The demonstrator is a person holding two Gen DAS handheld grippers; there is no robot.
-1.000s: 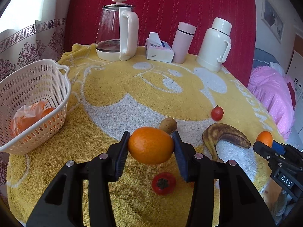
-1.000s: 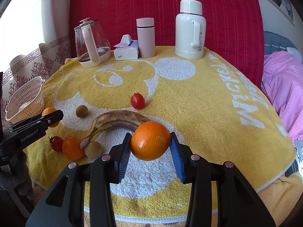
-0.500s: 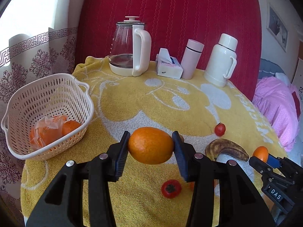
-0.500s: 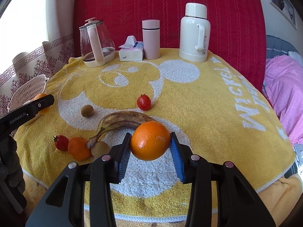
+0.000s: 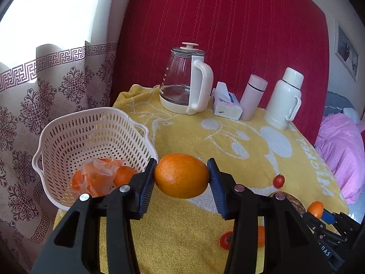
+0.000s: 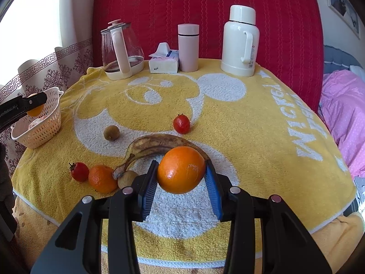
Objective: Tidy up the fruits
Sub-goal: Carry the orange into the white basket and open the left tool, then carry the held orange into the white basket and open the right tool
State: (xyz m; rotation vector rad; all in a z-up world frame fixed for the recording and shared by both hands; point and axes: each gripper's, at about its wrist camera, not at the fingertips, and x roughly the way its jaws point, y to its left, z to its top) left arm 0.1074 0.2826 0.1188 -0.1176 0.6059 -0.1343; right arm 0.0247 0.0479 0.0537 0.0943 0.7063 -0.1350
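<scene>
My left claw (image 5: 181,178) is clamped on an orange (image 5: 181,175), its blue pads pressing both sides, held in the air just right of the white basket (image 5: 68,137). That basket sits at the near left edge of the bench (image 5: 182,239) and already holds a small orange (image 5: 124,175) beside more orange fruit in a clear plastic bag (image 5: 95,173).

My right claw (image 6: 181,173) is clamped on a second orange (image 6: 181,170), held above the near middle of the yellow towel (image 6: 251,137) that covers the bench. Just beyond it lies a browned banana (image 6: 155,146), its stem end touching a small brown fruit (image 6: 127,178). A mandarin (image 6: 102,178) sits just left of that, with a red tomato (image 6: 79,171) beside it. Farther back, another brown fruit (image 6: 111,133) lies left of the banana and a second tomato (image 6: 181,123) lies beyond it.

Along the far edge of the bench, against the red backdrop (image 6: 205,11), stand a glass kettle (image 6: 122,52), a tissue box (image 6: 163,62), a pink flask (image 6: 188,48) and a white thermos jug (image 6: 240,42), left to right. To the far right is pink bedding (image 6: 344,105).
</scene>
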